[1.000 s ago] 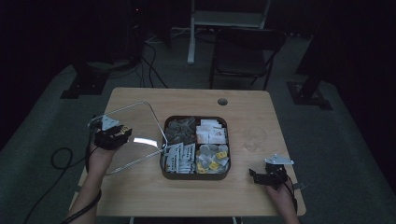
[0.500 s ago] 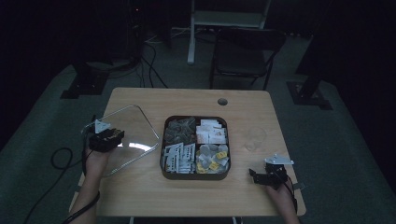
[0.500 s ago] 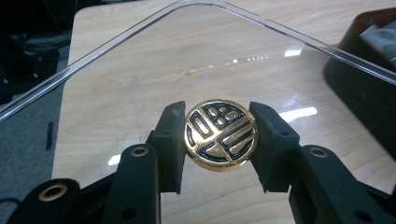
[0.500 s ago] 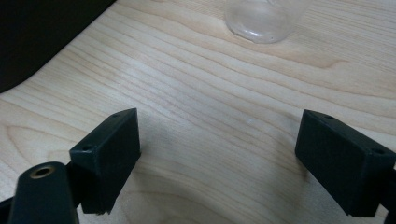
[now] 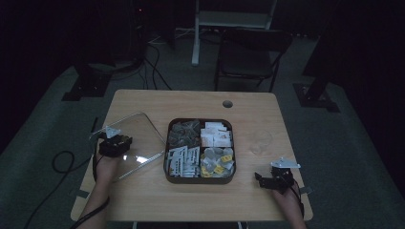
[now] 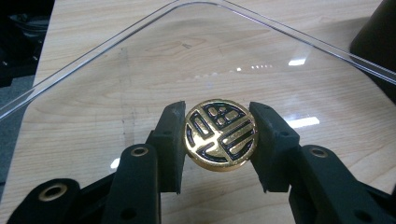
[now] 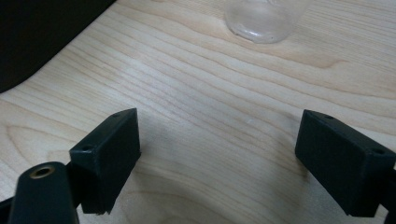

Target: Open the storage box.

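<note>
So the left gripper (image 6: 219, 140) has its jaws closed in on a round gold knob (image 6: 221, 134) with a black pattern, one pad pressing each side. That knob sits on a clear lid (image 5: 129, 143), which is on the left part of the wooden table (image 5: 191, 200), just beside the dark tray (image 5: 199, 178). From the high view the lid sits skewed to the table edges, one corner aimed at the far left, its right edge close along the tray's left wall. Can't tell if it's lying flat or lifted a bit.

The tray is in the middle, four compartments full of small packets (image 5: 212, 168).

The right gripper (image 5: 272, 180) is near the front right corner, jaws spread wide with nothing between them, just bare wood underneath. A clear glass (image 7: 261, 18) stands ahead of it, well apart. Plenty of open table between the tray and that gripper.
</note>
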Action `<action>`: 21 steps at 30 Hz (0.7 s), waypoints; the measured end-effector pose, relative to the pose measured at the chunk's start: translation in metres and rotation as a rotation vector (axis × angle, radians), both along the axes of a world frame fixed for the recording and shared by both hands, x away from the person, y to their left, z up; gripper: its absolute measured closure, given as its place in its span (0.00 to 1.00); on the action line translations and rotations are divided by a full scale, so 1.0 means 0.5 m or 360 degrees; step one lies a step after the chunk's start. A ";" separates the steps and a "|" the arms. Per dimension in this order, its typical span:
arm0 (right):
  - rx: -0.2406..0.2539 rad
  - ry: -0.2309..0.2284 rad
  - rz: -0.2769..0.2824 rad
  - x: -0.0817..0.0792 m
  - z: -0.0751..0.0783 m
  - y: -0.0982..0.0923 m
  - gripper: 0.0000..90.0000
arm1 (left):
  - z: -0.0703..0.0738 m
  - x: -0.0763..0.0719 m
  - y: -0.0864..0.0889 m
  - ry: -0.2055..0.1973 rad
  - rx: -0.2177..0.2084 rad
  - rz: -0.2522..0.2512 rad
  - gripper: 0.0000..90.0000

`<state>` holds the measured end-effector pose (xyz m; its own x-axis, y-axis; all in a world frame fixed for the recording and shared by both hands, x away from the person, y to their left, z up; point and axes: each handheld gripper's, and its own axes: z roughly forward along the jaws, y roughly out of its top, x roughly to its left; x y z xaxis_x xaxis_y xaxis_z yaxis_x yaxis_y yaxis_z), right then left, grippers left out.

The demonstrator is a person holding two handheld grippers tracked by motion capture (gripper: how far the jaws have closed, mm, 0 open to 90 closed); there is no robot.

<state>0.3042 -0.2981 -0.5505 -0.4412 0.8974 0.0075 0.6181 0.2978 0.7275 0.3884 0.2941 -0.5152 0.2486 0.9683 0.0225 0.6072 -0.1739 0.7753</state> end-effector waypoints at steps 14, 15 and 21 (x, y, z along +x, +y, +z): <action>0.0000 0.0000 0.0000 0.000 0.000 0.000 0.15 | -0.023 0.010 -0.006 0.0015 0.0010 0.0033 0.66; 0.0000 0.0001 0.0000 0.000 0.000 0.000 0.15 | -0.024 0.010 -0.006 0.0024 0.0016 0.0031 0.66; -0.0003 0.0002 -0.0016 -0.001 0.000 0.003 0.15 | -0.040 0.011 -0.006 0.0036 0.0021 0.0022 0.66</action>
<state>0.3035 -0.2968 -0.5505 -0.4321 0.9018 0.0065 0.6219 0.2927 0.7264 0.3940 0.2909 -0.5351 0.2356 0.9714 0.0300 0.6268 -0.1755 0.7592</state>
